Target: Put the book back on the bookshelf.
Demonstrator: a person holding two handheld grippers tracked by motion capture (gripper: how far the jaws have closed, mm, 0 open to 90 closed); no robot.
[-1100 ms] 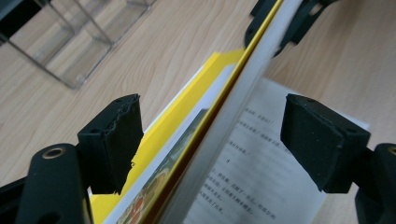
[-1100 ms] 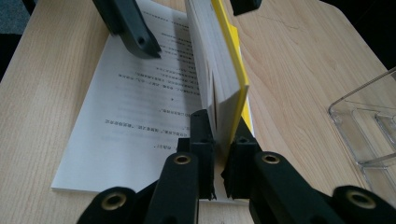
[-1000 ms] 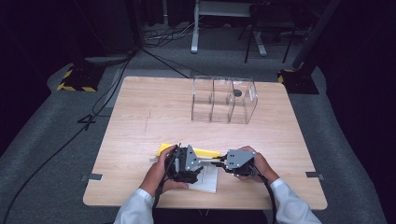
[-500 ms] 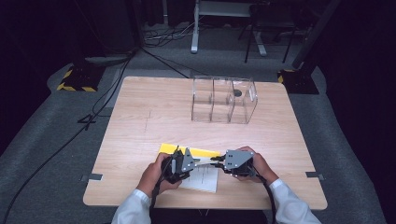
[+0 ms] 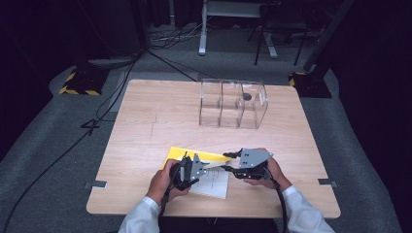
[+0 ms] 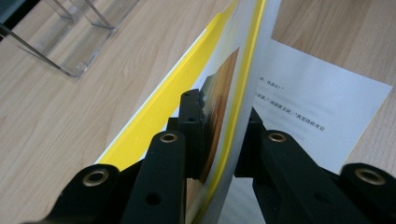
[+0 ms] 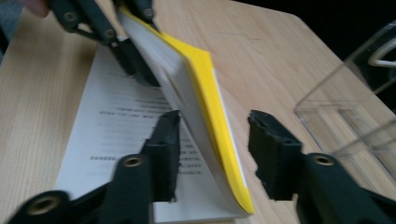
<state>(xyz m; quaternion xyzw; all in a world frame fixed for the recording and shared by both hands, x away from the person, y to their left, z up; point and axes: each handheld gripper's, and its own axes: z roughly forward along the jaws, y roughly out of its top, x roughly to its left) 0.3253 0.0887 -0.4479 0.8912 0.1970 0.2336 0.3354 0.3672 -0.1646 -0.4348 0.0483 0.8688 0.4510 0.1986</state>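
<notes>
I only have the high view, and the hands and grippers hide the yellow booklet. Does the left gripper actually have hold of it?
Observer: Yes. In the left gripper view, the left gripper is shut on the lifted cover and pages of the booklet.
Operator: Is the right gripper gripping too?
Observer: No. The right gripper is open. Its jaws stand on either side of the lifted stack's edge without pinching it.
Operator: What is underneath the lifted part?
Observer: A white printed page lies flat on the table.
</notes>
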